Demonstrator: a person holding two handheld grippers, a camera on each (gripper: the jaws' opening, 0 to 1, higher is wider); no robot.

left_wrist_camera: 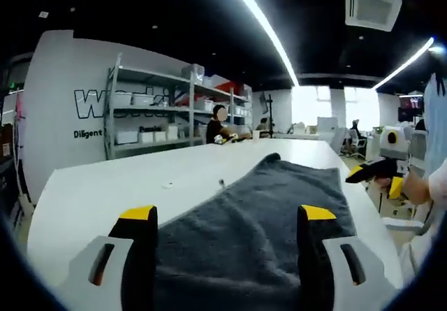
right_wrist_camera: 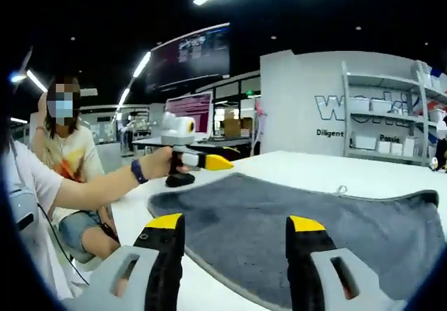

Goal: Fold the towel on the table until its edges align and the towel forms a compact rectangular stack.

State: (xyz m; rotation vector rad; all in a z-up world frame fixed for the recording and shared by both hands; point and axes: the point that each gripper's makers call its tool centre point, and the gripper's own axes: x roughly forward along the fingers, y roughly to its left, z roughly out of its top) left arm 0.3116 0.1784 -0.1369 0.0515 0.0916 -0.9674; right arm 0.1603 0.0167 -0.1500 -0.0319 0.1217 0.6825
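A dark grey towel [left_wrist_camera: 265, 206] lies spread flat on the white table [left_wrist_camera: 105, 185], its far end slightly humped. My left gripper [left_wrist_camera: 228, 217] hovers open over the towel's near end, its yellow-tipped jaws wide apart with nothing between them. At the towel's right edge a hand holds the right gripper [left_wrist_camera: 370, 171]. In the right gripper view the towel [right_wrist_camera: 293, 206] stretches away to the right on the table [right_wrist_camera: 363, 175]. My right gripper [right_wrist_camera: 235, 223] is open above its near edge. A hand with a blue wristband holds the left gripper [right_wrist_camera: 202, 161] at the towel's far left corner.
A small black object [right_wrist_camera: 180, 179] sits on the table by the towel's left corner. Metal shelves [left_wrist_camera: 154, 115] with boxes stand beyond the table's far side. A seated person [right_wrist_camera: 66, 157] is to the left, and desks and chairs [left_wrist_camera: 391, 143] stand at the right.
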